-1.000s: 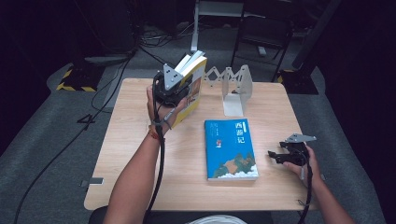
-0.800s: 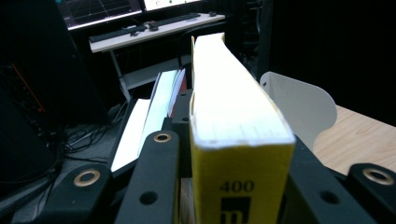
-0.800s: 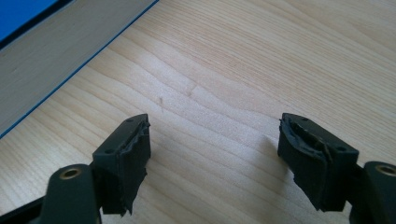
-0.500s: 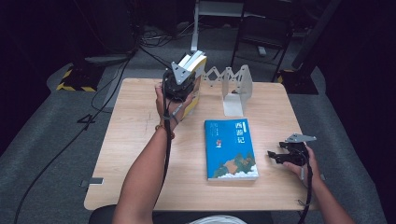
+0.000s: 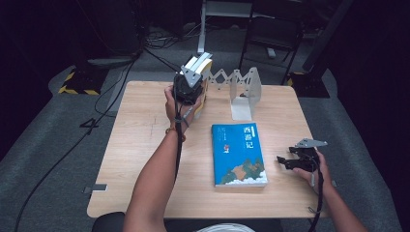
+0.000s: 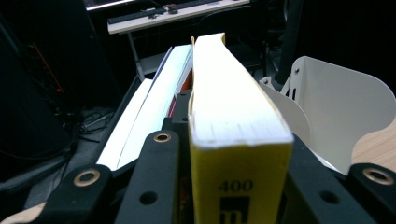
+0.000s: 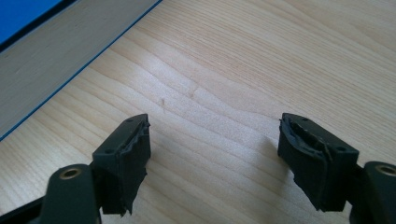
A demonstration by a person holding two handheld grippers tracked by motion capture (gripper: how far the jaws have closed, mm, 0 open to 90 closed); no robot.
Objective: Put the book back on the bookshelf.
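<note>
Two hand-held grippers: yours, one per hand.
Left hand-held gripper (image 5: 193, 77): jaws clamped on yellow book (image 6: 233, 135), raised at the table's (image 5: 145, 145) far edge beside white bookend (image 5: 246, 92).
Right hand-held gripper (image 7: 215, 154): jaws spread, nothing between, low over table beside blue book (image 5: 239, 154).

"400" on yellow book spine (image 6: 240, 186)

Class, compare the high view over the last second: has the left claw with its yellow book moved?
Yes. The left claw, clamping the yellow book, has moved away from the person, toward the white bookend at the table's far edge.
</note>
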